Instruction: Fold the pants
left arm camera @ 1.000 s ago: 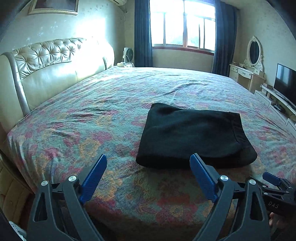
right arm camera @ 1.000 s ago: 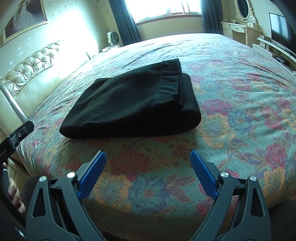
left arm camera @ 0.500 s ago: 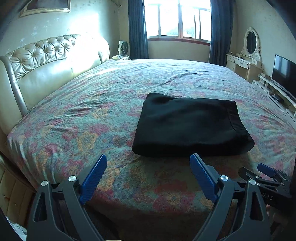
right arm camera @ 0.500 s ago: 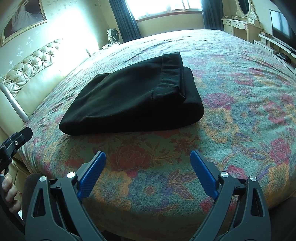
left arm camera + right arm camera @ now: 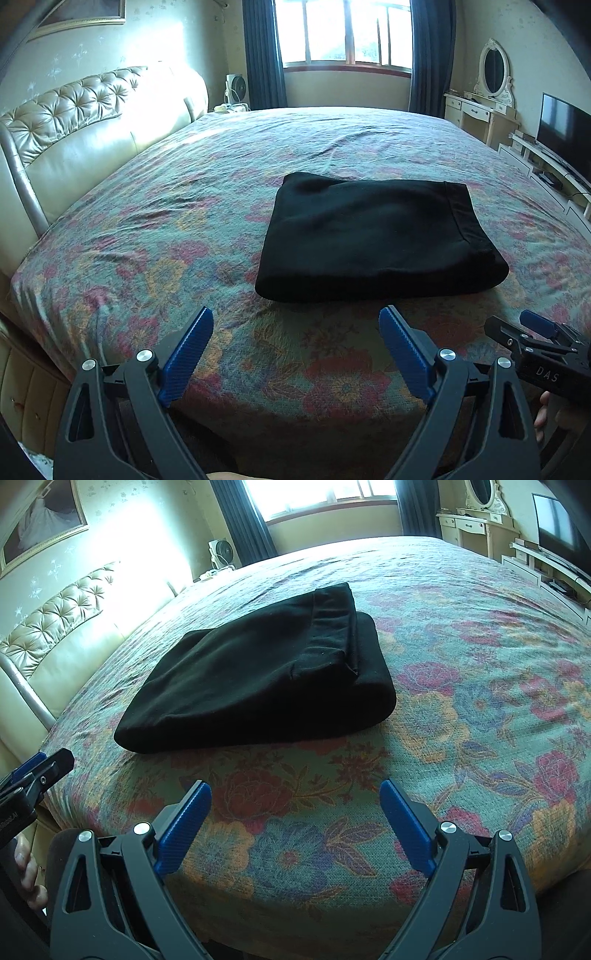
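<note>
The black pants (image 5: 376, 236) lie folded into a compact rectangle on the floral bedspread (image 5: 184, 221), waistband on top at the right side. They also show in the right wrist view (image 5: 258, 675). My left gripper (image 5: 295, 317) is open and empty, held near the bed's front edge, short of the pants. My right gripper (image 5: 295, 790) is open and empty, also near the front edge, short of the pants. Each gripper shows at the edge of the other's view: the right one (image 5: 535, 332) and the left one (image 5: 37, 768).
A padded cream headboard (image 5: 74, 125) runs along the bed's left side. A window with dark curtains (image 5: 343, 33) is at the far wall. A dresser with an oval mirror (image 5: 491, 74) and a TV (image 5: 561, 129) stand at the right.
Both grippers have drawn back slightly from the pants and tilted; the pants lie still. Both stay open.
</note>
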Demonstrator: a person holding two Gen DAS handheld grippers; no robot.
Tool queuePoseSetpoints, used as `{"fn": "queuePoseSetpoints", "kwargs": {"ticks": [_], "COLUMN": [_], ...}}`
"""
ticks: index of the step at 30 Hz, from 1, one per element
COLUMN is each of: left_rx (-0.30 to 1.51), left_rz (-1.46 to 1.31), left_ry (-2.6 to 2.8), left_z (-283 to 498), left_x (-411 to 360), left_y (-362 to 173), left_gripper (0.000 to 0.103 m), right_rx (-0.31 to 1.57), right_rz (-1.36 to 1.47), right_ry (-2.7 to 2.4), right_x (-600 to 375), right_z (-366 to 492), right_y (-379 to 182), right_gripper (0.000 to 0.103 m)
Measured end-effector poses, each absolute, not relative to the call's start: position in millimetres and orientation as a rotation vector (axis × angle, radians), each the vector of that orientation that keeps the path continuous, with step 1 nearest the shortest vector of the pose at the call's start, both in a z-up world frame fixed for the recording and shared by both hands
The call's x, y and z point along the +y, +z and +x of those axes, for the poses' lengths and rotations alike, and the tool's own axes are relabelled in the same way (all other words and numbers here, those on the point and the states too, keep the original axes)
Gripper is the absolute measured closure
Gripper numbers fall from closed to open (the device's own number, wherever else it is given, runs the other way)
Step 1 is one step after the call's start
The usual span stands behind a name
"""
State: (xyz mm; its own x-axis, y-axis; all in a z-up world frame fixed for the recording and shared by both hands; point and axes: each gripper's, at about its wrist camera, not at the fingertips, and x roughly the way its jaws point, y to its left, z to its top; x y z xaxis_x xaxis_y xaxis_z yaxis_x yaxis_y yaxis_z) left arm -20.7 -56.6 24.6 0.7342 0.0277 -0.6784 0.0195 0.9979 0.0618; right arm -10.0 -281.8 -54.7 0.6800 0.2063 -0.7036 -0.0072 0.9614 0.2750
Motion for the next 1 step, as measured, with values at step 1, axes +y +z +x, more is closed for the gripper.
{"fn": "queuePoseSetpoints", "kwargs": {"ticks": [1], "left_rx": [0.75], "left_rz": [0.064], "left_ry": [0.008], "left_z": [-20.8], "left_x": [-56.4], "left_y": [24.2], "left_gripper": [0.013], "right_rx": [0.816], "right_rz": [0.26], "right_ry": [0.122], "right_x": [-282.0], "right_z": [-9.9], "right_y": [-54.8], "right_gripper": [0.01]}}
